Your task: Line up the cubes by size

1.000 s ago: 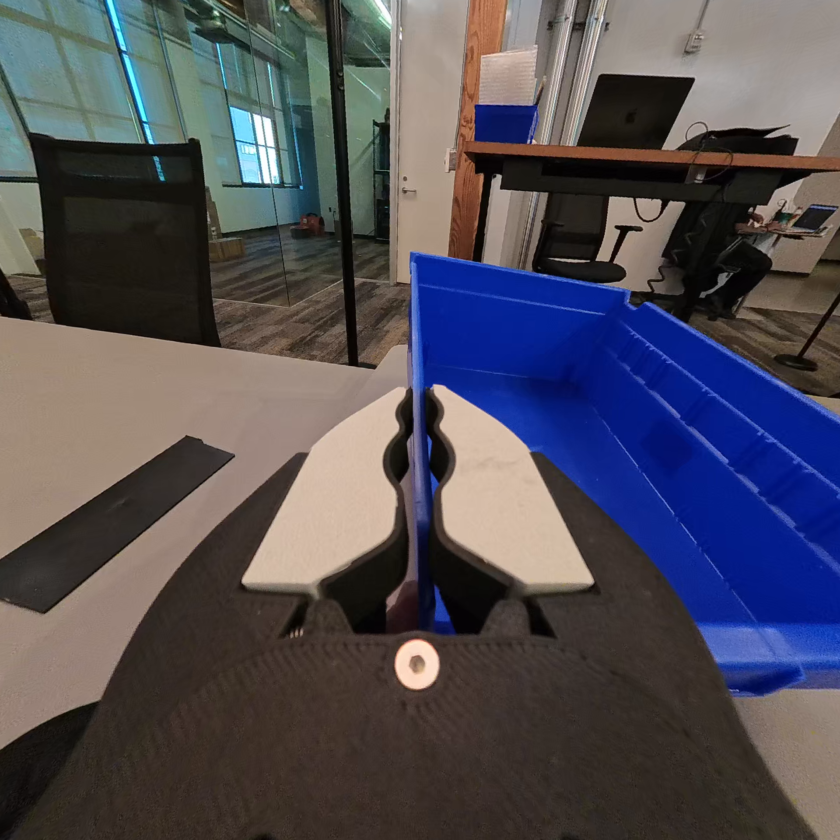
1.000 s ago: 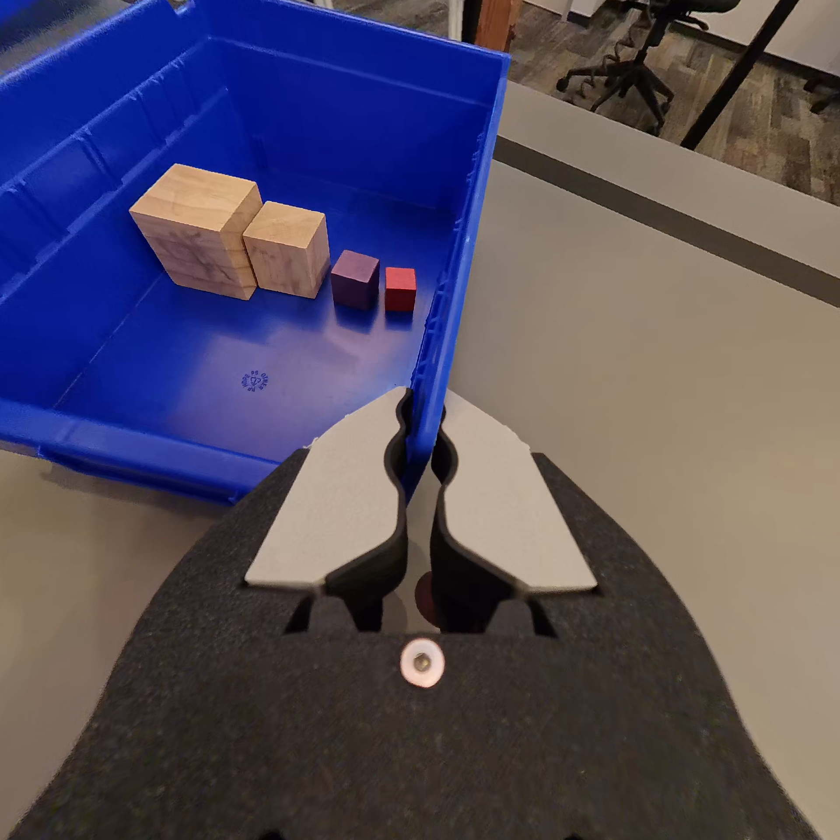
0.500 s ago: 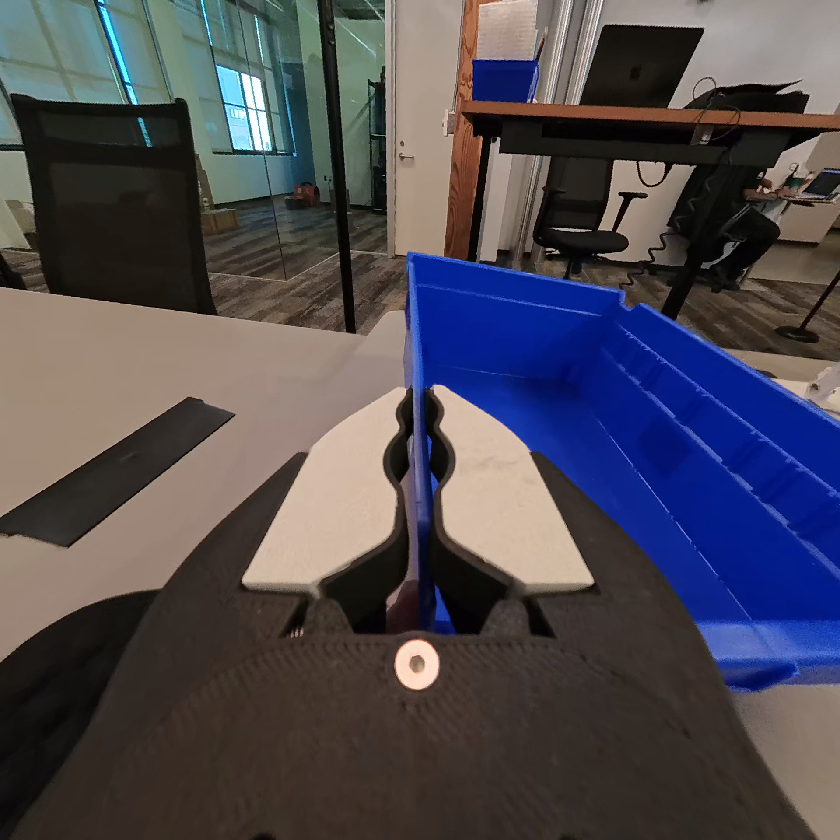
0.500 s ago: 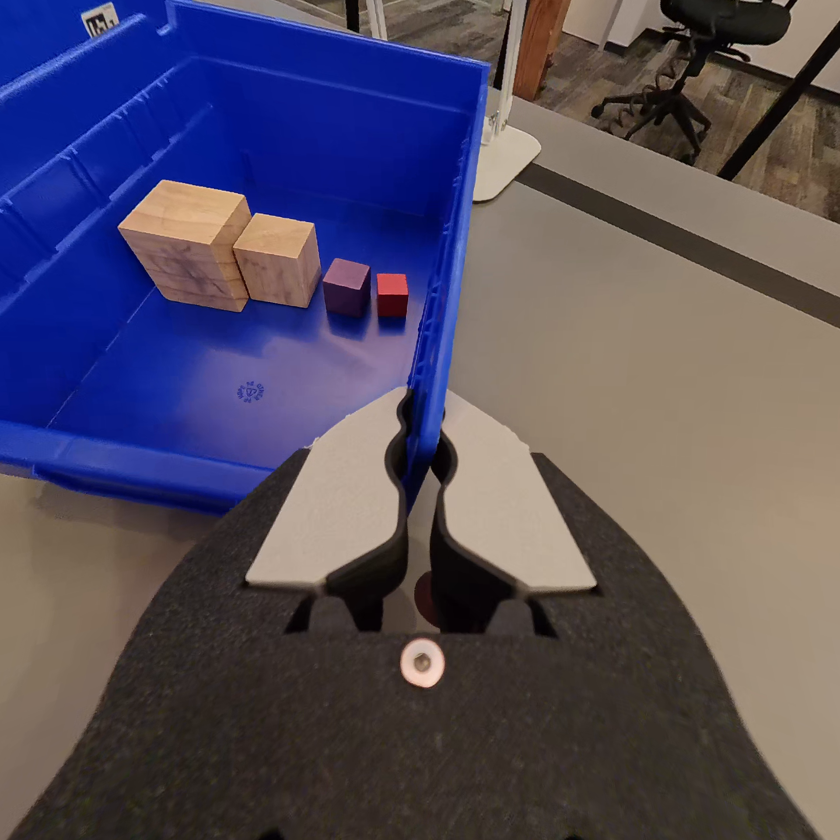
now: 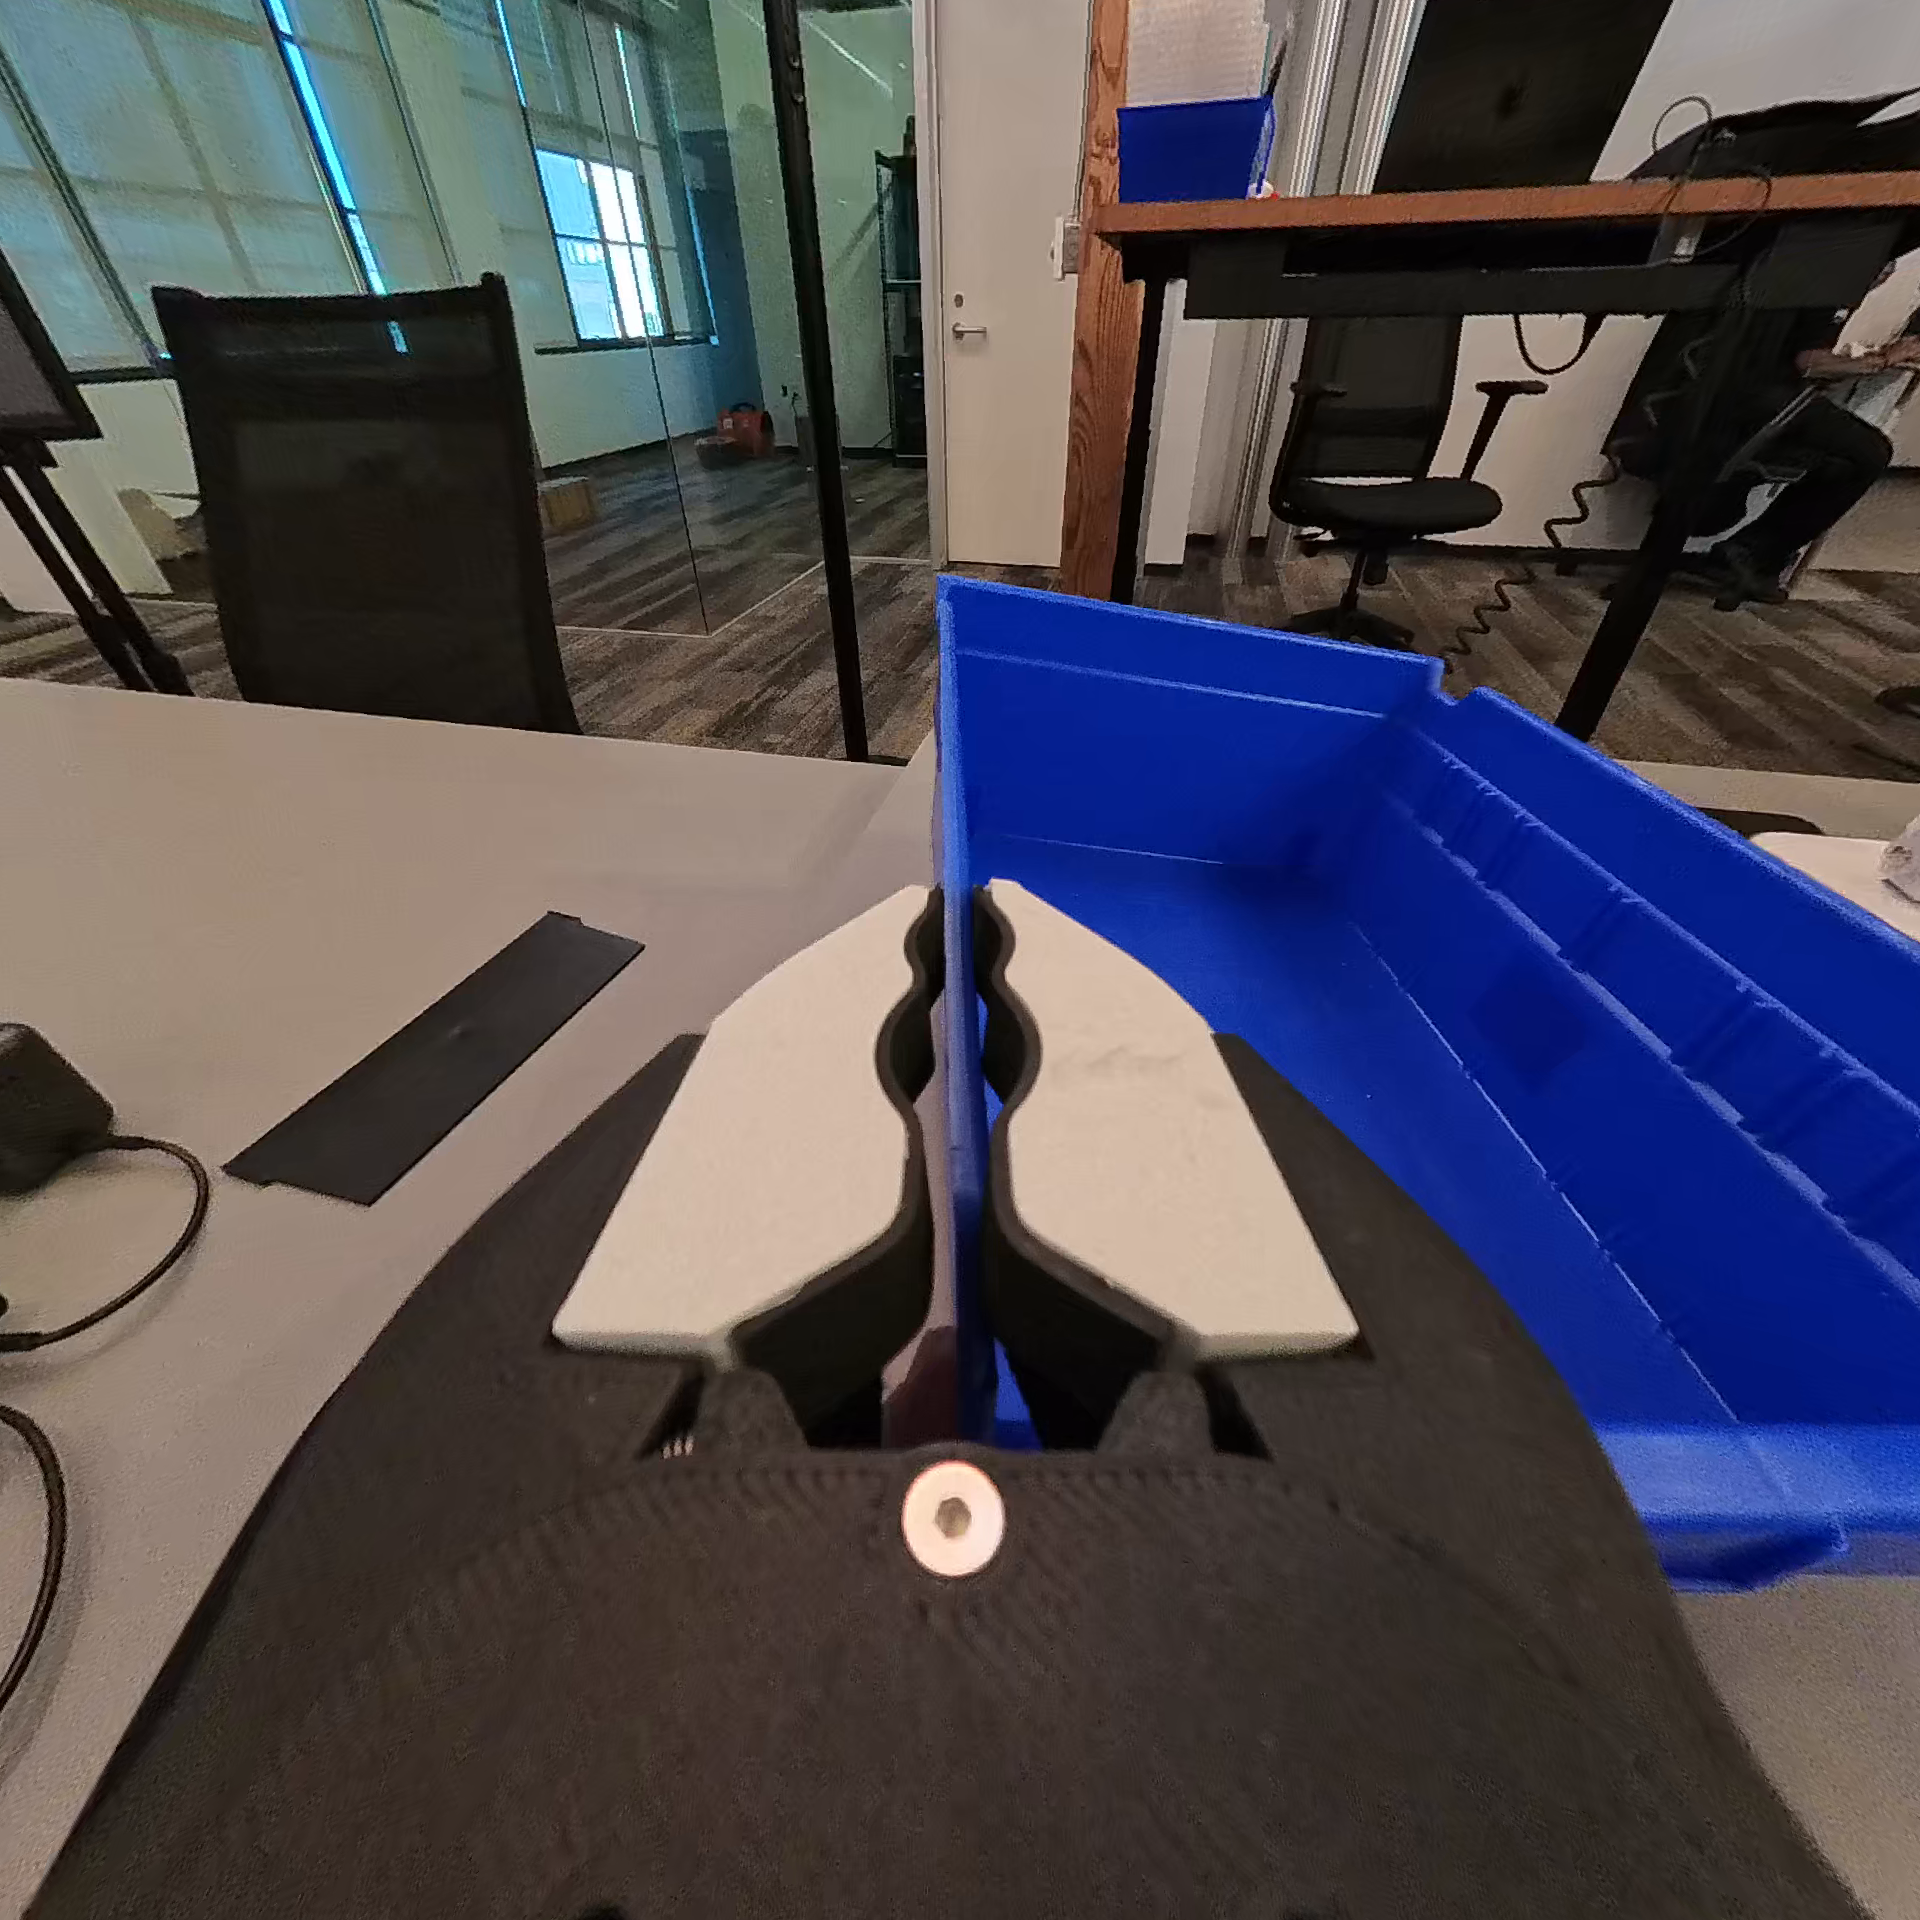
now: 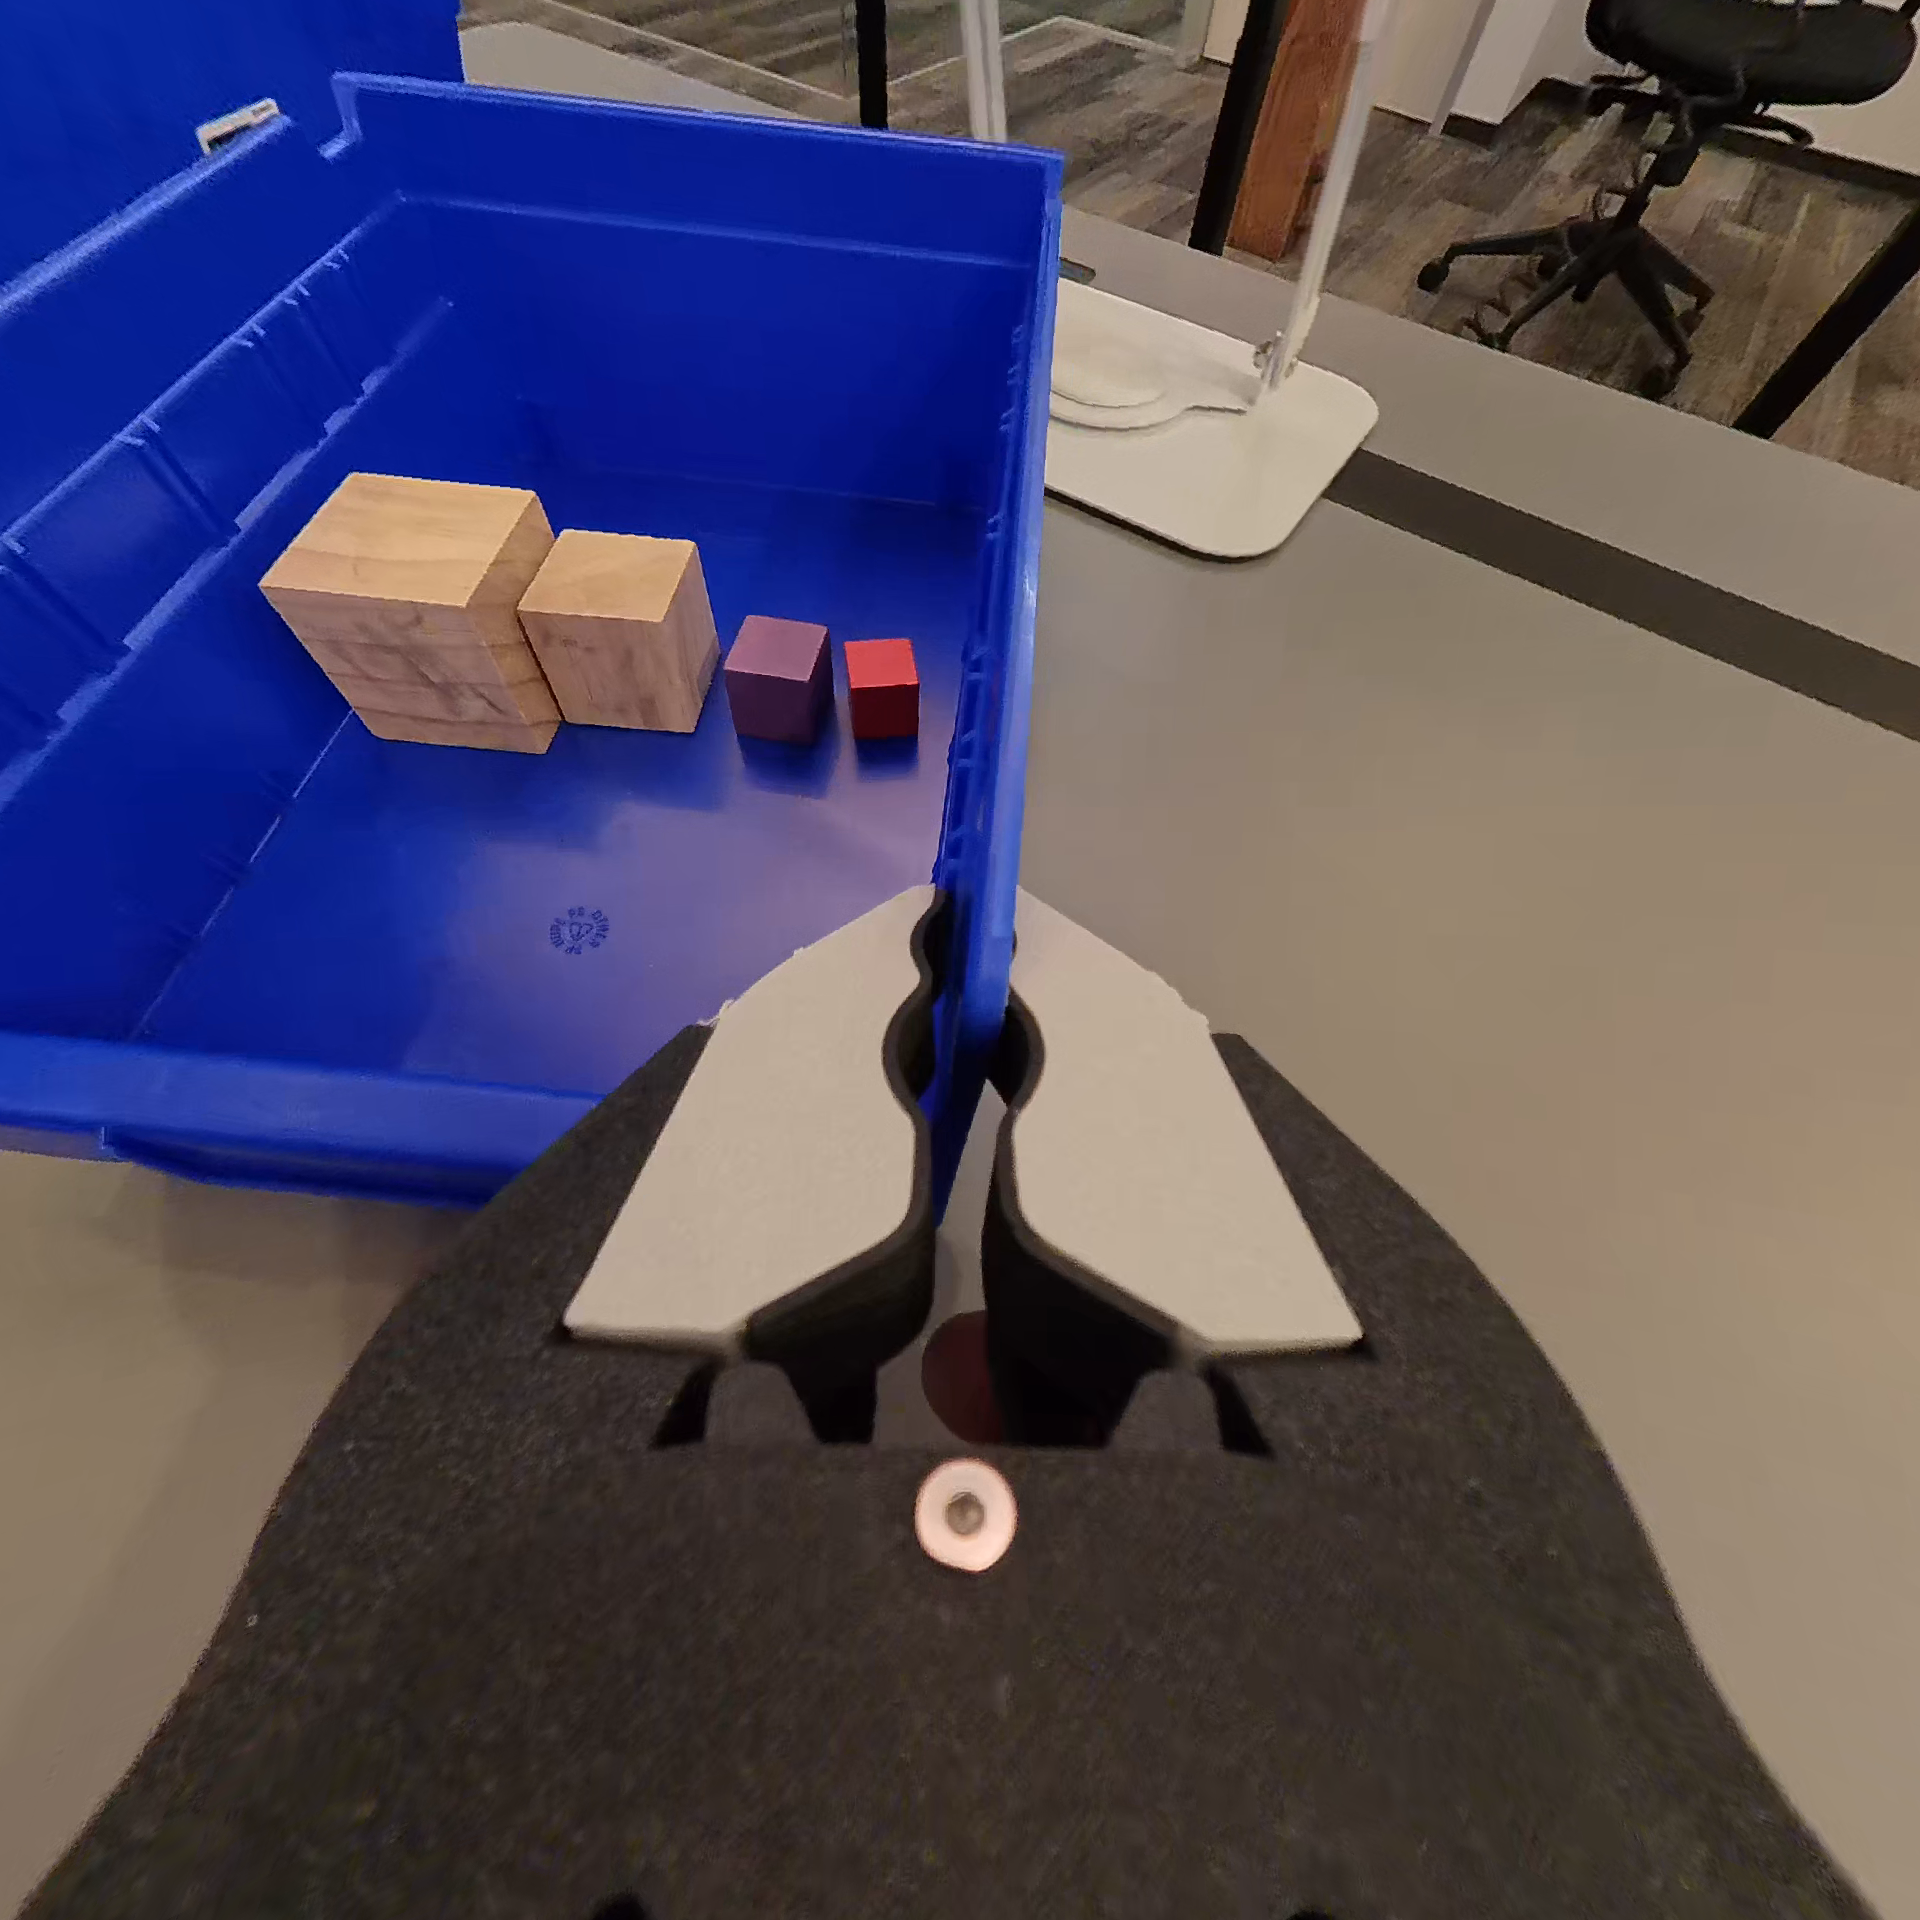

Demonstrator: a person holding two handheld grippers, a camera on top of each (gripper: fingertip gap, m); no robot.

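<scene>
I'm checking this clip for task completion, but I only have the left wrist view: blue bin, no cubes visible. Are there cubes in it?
Observer: Yes. The right wrist view shows four cubes in a row on the blue bin floor.
Operator: In size order?
Observer: Yes, descending: large wooden cube, smaller wooden cube, purple cube, red cube nearest the side wall.
Operator: Do they touch each other?
Observer: The two wooden ones look pressed together; the purple and red cubes stand apart.
Operator: What are the right tongs doing?
Observer: The right tongs are clamped on the bin's side wall.
</scene>
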